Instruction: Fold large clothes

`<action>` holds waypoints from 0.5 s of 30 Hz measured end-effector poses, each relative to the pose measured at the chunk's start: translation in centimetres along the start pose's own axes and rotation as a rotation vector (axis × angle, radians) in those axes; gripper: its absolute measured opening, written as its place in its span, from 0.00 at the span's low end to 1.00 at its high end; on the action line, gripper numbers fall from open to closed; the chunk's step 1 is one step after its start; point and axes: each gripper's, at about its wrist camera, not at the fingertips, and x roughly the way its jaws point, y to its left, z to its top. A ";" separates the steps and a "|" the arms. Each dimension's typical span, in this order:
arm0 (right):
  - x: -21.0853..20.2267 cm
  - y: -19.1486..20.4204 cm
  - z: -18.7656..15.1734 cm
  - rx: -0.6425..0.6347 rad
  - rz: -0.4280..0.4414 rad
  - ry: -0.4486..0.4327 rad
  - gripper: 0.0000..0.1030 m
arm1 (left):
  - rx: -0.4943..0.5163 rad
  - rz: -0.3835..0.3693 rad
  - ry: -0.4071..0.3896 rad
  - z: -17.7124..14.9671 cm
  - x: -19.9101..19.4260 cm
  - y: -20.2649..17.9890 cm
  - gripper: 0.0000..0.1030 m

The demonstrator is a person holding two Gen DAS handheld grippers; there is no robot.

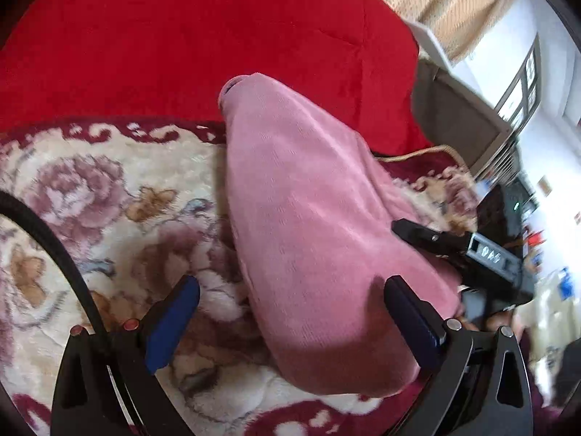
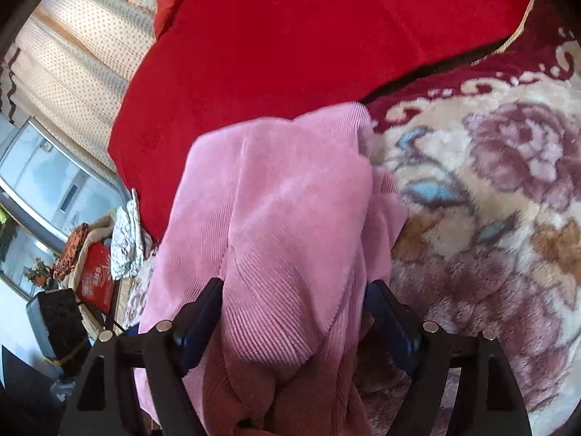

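The left gripper (image 1: 290, 312) sits nearest the lens in the left wrist view, its blue-padded fingers (image 1: 170, 323) spread wide apart; the pink garment (image 1: 312, 218) runs up between them, its bulk leaning against the right-hand finger while the left-hand finger stands clear over the rug (image 1: 109, 200). Nothing is pinched there. The garment is a ribbed pink cloth, folded into a long thick roll that tapers away from the camera to a narrow end lying on the red blanket (image 1: 203, 36). Its lower part rests on the floral rug, cream with mauve roses and a dark red border. At the roll's right side, the tip of the right gripper (image 1: 428, 234) shows as a black finger touching the cloth (whether it pinches cannot be judged from this view). In the right wrist view the right gripper (image 2: 294, 309) has the garment (image 2: 283, 200) heaped between its fingers (image 2: 203, 312), the cloth bulging over and past both pads; the fingers stand fairly far apart with fabric filling the gap, pressed against both. The garment spreads up from the gripper to the edge of the red blanket (image 2: 308, 36), with the rug (image 2: 490, 181) to its right. Beige curtains (image 2: 72, 54) hang at the upper left.
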 end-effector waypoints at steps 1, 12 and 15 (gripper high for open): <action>-0.5 0.0 0.1 -0.002 0.005 -0.025 0.81 | -0.017 -0.018 -0.013 0.2 -0.2 0.3 0.99; -1.7 0.5 4.2 -0.016 0.024 -0.157 0.75 | -0.226 -0.220 0.120 2.8 4.4 3.8 0.99; 0.9 0.2 5.5 -0.025 -0.012 -0.087 0.73 | -0.198 -0.179 0.191 2.2 6.3 3.5 1.00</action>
